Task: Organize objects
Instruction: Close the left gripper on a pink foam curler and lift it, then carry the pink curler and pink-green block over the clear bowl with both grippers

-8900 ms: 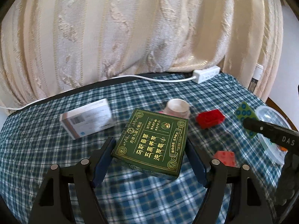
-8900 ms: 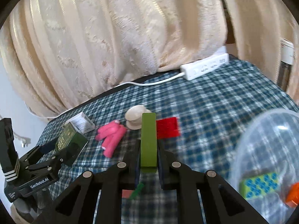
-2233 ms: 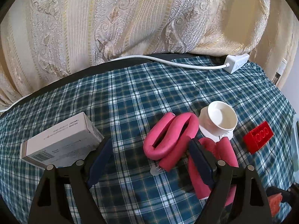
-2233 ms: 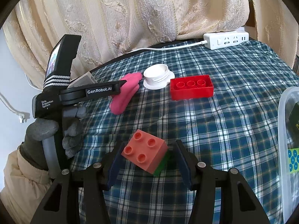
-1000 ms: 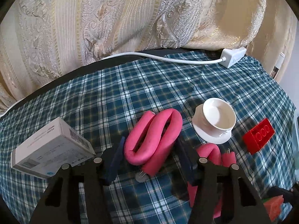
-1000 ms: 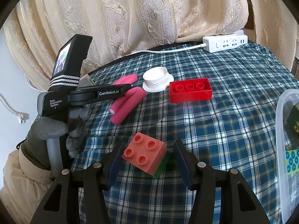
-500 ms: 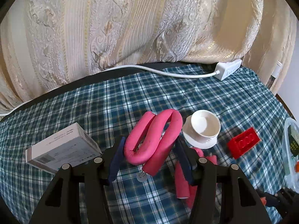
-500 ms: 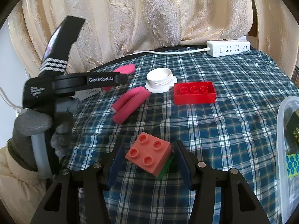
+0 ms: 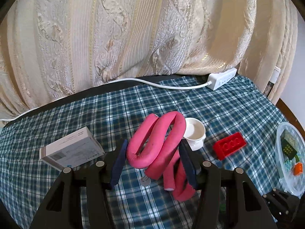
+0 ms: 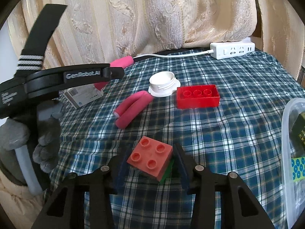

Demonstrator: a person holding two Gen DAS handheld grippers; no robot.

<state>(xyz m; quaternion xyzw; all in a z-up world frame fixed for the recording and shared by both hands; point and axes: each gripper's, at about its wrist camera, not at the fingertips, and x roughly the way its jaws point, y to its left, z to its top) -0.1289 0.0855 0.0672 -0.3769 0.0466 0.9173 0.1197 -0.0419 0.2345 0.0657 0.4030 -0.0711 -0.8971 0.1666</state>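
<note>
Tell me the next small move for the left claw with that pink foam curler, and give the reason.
Probably carry it rightward toward the clear plastic container. The left claw is shut on the bent pink foam curler, which looks lifted off the blue plaid tablecloth, and the container at the right edge already holds sorted pieces. Mind the white plastic cap just behind it.

bent pink foam roller (image 9: 158, 143) lifted above tablecloth.
</note>
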